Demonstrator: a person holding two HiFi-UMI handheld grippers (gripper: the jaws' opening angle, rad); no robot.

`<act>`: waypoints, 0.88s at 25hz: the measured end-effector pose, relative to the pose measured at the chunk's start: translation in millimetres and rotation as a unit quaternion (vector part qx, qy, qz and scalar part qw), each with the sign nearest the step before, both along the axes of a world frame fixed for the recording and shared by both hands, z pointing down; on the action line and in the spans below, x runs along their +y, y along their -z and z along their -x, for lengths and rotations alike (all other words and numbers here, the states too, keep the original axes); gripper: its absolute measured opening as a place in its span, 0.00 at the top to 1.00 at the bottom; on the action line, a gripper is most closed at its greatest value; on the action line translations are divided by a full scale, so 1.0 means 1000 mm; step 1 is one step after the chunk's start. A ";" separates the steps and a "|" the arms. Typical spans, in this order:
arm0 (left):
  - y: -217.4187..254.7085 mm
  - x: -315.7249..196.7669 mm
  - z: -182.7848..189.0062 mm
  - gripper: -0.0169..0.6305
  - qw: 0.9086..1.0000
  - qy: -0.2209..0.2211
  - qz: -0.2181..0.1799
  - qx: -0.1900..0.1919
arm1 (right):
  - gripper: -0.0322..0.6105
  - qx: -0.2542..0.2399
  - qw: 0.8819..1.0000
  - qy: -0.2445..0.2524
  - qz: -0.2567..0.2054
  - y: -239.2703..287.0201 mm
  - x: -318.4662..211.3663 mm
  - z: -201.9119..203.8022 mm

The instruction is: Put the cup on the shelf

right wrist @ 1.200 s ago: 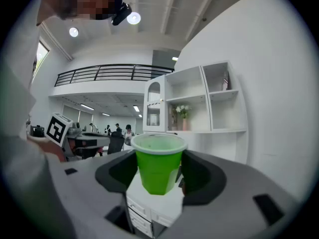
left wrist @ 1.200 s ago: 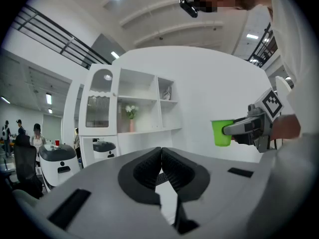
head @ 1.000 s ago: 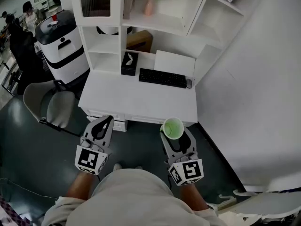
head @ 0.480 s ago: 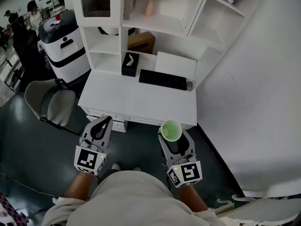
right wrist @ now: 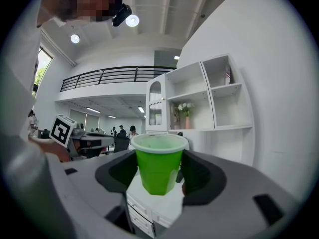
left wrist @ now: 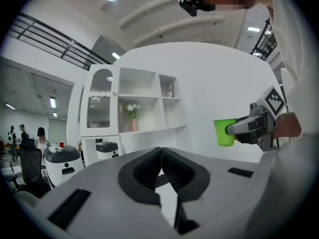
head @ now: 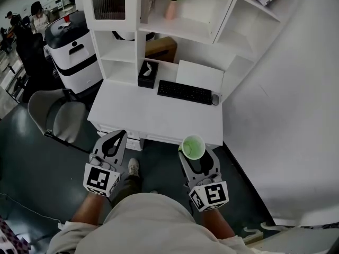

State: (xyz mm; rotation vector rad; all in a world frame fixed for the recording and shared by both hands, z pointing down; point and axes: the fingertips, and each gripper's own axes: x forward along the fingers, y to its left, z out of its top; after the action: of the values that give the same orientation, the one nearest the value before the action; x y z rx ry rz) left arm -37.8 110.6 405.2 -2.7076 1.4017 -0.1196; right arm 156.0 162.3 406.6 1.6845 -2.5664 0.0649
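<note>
While the right gripper (head: 195,153) pinches the upright cup (head: 194,146) at lower centre, the shelf (head: 179,28) lies straight ahead, top centre; the left gripper (head: 112,146) hangs closed, empty.

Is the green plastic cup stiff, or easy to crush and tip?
The thin green plastic cup probably dents if the right gripper squeezes harder. It looks empty, so it is likely light. Its base is narrower than its rim, so it may tip.
</note>
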 end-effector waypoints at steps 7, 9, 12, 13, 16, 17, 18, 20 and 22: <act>-0.002 -0.056 0.005 0.97 1.000 -0.014 -0.005 0.006 | 0.51 0.004 1.000 -0.009 0.002 -0.004 -0.048 0.010; -0.003 -0.078 0.007 0.97 1.000 -0.020 -0.006 0.009 | 0.51 0.006 1.000 -0.015 0.003 -0.004 -0.067 0.013; -0.004 -0.110 0.007 0.97 0.999 -0.030 -0.007 0.010 | 0.51 0.007 1.000 -0.024 0.001 -0.002 -0.097 0.016; -0.004 -0.121 0.007 0.97 0.999 -0.034 -0.007 0.010 | 0.51 0.008 1.000 -0.027 0.001 -0.001 -0.106 0.017; -0.004 -0.152 0.009 0.97 0.999 -0.043 -0.003 0.009 | 0.51 0.010 0.999 -0.036 -0.001 0.002 -0.136 0.020; -0.005 -0.162 0.010 0.97 0.999 -0.046 0.005 0.005 | 0.51 0.011 0.999 -0.039 -0.002 0.003 -0.146 0.021; -0.006 -0.172 0.010 0.97 0.999 -0.049 0.014 0.001 | 0.51 0.012 0.999 -0.043 -0.002 0.004 -0.156 0.022; -0.007 -0.191 0.011 0.97 0.998 -0.058 0.008 0.007 | 0.51 0.012 0.999 -0.051 -0.003 0.005 -0.175 0.024; -0.007 -0.211 0.013 0.97 0.998 -0.067 -0.005 0.014 | 0.51 0.012 0.998 -0.059 -0.003 0.006 -0.193 0.026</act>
State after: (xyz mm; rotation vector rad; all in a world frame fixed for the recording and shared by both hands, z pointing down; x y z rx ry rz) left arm -51.1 -100.2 412.1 -2.7959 1.2190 -0.0649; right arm 130.0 -30.5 400.1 1.8252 -2.4514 0.0421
